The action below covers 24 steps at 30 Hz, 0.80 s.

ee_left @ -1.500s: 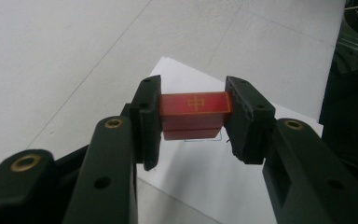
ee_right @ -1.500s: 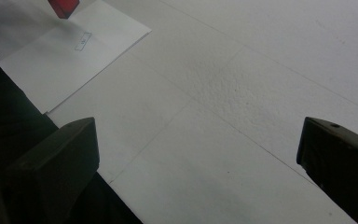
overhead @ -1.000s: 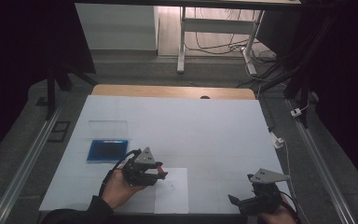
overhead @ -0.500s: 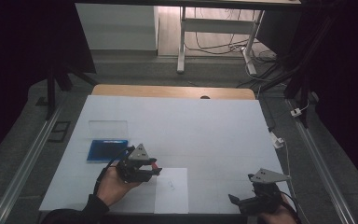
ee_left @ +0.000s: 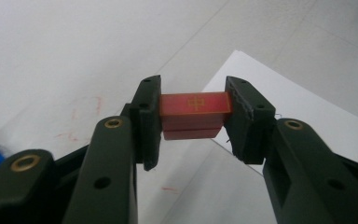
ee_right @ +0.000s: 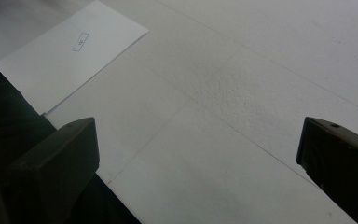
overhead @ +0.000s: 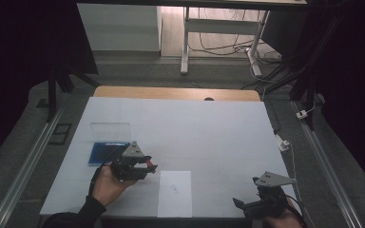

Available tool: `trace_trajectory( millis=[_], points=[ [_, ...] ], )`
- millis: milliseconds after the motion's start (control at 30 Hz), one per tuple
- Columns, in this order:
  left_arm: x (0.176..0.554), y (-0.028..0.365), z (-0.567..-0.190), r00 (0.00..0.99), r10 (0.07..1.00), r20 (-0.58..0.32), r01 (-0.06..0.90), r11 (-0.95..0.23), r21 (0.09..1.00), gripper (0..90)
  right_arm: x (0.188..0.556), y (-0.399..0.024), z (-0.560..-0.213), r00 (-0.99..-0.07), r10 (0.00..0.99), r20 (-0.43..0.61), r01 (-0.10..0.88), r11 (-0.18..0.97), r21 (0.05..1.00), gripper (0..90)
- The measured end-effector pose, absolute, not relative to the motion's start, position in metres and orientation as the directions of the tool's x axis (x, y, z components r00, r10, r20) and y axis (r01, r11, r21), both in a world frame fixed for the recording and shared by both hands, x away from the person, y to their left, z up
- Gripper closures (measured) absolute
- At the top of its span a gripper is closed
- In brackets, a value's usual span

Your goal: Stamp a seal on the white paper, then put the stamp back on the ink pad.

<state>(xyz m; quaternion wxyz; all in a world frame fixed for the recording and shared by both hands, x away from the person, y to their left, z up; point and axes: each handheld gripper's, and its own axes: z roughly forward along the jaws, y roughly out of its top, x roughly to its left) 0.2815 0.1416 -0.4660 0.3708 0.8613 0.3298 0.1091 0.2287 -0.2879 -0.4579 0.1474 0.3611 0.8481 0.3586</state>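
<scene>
Fingers of your left gripper (ee_left: 193,123) pinch a red block (ee_left: 195,109) at frame centre, above the table (overhead: 209,133) just left of the white sheet (overhead: 175,192). Lower right, your right gripper (ee_right: 200,158) stands spread wide, holding nothing.

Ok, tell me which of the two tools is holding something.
The left tool: its jaws are clamped on a small red block beside the sheet of paper. The right tool has its jaws wide apart with nothing between them.

a white table (overhead: 204,128) bears a sheet of paper (overhead: 175,194) (near its front edge) and a blue case (overhead: 103,152).
</scene>
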Motion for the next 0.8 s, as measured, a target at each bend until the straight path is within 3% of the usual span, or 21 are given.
trace_trajectory(
  millis=[800],
  points=[
    [0.294,0.181,-0.466,0.660,0.749,-0.056,0.548,-0.429,0.718,58.4,0.228,-0.288,-0.458,-0.697,0.717,0.009,0.505,0.482,0.716,0.0]
  ],
)
